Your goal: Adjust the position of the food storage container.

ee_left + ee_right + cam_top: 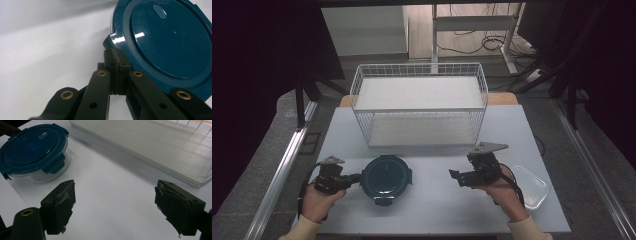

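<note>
A round glass container with a dark teal clip-on lid [387, 180] [172, 37] [32, 150] stands on the white table [437, 210], in front of the basket. My left gripper [357, 177] [116, 53] lies low at the container's left side. Its jaws are pressed together on the lid's left latch [113, 41], whose lower part is hidden behind the tips. To the right of the container my right gripper [457, 178] [115, 205] hovers over bare table, open wide and holding nothing. It points left toward the container.
A white wire basket [419, 67] [162, 150] with a pale floor stands at the back middle of the table. A clear plastic tub [532, 189] lies near the right edge, behind my right hand. Bare table lies between the container and the right gripper.
</note>
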### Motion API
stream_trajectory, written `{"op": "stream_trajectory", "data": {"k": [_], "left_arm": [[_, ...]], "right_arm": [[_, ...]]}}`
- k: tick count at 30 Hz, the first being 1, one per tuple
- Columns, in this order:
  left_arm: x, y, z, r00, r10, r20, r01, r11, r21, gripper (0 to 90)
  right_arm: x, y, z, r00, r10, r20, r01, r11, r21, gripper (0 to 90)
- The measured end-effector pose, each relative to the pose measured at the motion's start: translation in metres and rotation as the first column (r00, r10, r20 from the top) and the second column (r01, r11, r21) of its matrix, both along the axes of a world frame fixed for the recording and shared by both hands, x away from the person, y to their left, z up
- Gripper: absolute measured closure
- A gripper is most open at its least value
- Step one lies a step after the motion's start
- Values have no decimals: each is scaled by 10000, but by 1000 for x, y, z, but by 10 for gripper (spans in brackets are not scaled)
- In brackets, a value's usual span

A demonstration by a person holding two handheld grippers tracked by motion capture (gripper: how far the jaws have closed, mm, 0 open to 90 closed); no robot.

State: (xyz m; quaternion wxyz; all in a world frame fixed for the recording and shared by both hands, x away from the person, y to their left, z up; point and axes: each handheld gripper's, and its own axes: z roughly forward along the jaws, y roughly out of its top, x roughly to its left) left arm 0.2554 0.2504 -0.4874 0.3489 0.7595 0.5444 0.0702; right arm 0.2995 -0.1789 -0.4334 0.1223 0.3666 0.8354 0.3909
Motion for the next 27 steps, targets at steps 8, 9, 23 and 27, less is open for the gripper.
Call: {"op": "stream_trajectory", "data": {"k": [8,9,23,27], "left_arm": [[5,-26,2,9986,-522,-6,522,9986,-17,900],[6,-30,1,9981,-619,-14,618,9981,-68,900],[17,-75,5,9881,-1535,-41,1535,9882,-22,900],[18,-81,5,9861,-1662,-59,1661,9861,-93,900]], "right_arm": [[0,1,-2,10000,48,-76,-48,10000,6,166],[0,2,-2,10000,52,-75,-52,10000,6,167],[1,1,-2,9999,43,-103,-42,10000,38,166],[1,1,-2,10000,33,-85,-33,10000,35,166]]}}
